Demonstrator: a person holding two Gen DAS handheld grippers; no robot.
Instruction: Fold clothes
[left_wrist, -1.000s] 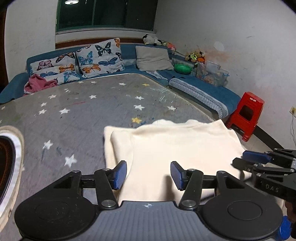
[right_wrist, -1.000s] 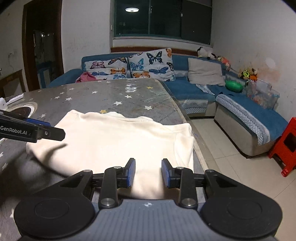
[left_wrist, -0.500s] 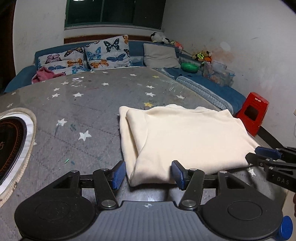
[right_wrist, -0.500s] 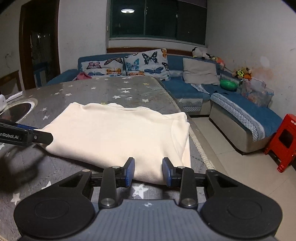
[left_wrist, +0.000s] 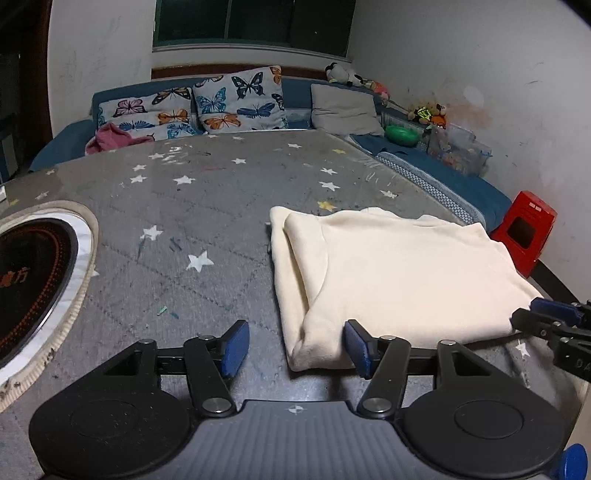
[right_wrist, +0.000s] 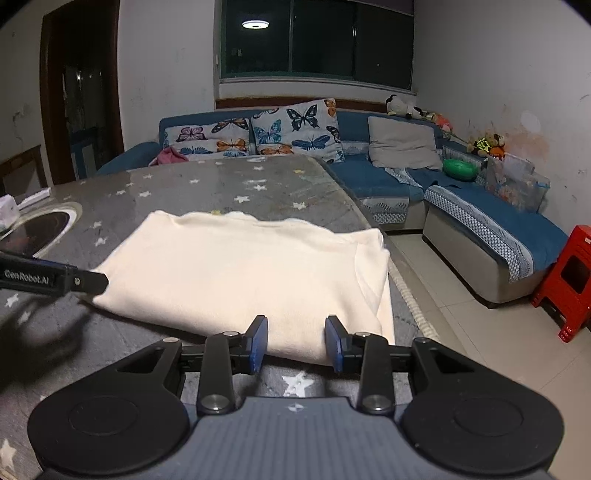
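A cream garment (left_wrist: 399, 273) lies folded into a flat rectangle on the grey star-patterned table (left_wrist: 192, 206). It also shows in the right wrist view (right_wrist: 243, 273). My left gripper (left_wrist: 295, 347) is open and empty, just short of the garment's near left corner. My right gripper (right_wrist: 295, 343) is open and empty, just short of the garment's near right edge. The right gripper shows at the right edge of the left wrist view (left_wrist: 550, 325). The left gripper shows at the left edge of the right wrist view (right_wrist: 51, 278).
A round induction hob (left_wrist: 33, 284) is set into the table at the left. The table's right edge (right_wrist: 402, 288) runs close to the garment. A blue sofa (right_wrist: 461, 206) with butterfly cushions wraps around the room. A red stool (right_wrist: 569, 280) stands on the floor at the right.
Both grippers have drawn back from over the garment to its near edge. The garment lies flat and has not moved.
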